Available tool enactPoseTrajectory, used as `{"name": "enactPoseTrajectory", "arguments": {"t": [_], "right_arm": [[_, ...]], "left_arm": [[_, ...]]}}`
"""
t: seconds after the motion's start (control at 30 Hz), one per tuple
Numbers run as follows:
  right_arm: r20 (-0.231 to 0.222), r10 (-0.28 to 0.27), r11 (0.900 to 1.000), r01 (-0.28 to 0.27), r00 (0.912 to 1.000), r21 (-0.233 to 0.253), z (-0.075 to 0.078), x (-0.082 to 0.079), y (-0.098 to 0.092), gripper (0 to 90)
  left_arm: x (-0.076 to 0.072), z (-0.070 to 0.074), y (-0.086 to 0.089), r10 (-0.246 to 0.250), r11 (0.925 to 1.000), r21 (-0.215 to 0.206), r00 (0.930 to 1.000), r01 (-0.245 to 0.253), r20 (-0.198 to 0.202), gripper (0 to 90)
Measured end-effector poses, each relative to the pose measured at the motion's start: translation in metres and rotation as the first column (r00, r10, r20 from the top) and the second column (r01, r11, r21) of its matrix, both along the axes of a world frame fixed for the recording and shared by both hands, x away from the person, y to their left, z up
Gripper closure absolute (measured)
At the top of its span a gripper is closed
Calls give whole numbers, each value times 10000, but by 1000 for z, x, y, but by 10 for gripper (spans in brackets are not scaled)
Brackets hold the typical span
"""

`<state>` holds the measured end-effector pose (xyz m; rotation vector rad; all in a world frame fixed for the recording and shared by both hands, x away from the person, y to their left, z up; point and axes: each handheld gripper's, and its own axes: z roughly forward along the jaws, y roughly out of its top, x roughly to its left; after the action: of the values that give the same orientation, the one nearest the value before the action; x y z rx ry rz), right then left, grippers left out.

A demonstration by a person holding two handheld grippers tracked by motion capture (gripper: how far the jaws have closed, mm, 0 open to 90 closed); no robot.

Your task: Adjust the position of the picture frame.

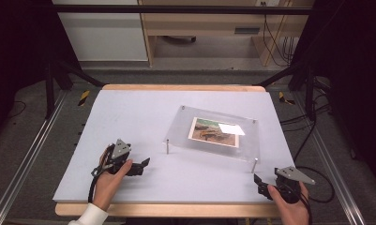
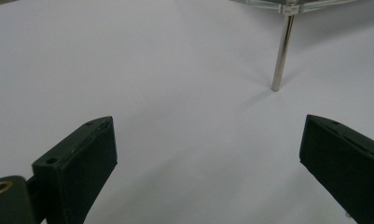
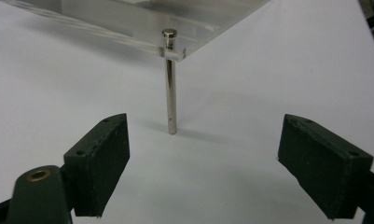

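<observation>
acrylic frame (image 1: 214,133): centre-right, long axis left-right, tilted | left gripper (image 1: 139,167): lower left, agape, empty | right gripper (image 1: 261,183): lower right, agape, empty

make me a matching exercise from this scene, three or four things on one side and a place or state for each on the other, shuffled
Things:
1. left gripper
2. right gripper
3. photo
4. metal leg

Places or states:
A. sandwiched in the clear acrylic frame
B. open, at the table's near right corner
C. upright, holding up a frame corner
D. open, at the frame's left

Pairs: 1-D, 2-B, 3-A, 4-C
</observation>
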<state>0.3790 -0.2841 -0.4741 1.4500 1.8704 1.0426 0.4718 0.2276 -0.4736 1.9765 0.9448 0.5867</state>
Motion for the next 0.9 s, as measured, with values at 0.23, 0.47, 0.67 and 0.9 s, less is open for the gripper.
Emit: {"name": "enactPoseTrajectory", "arguments": {"t": [0.23,0.47,0.67,0.9], "right_arm": [[340,245,9990,-232,9991,-380,-2,-1,3,248],[387,477,9988,-474,9981,-93,-4,1,7,302],[377,444,9989,-450,9983,158,-4,6,13,273],[171,452,9983,-457,9988,353,-9,27,13,412]], "left_arm": [[-2,1,-7,-221,9990,-392,9996,214,-174,38],[-3,1,-8,-252,9970,-739,9996,243,-111,38],[-3,2,-7,-212,9958,-888,9997,199,-137,38],[-4,2,-11,-342,9969,-712,9991,324,-253,43]]}}
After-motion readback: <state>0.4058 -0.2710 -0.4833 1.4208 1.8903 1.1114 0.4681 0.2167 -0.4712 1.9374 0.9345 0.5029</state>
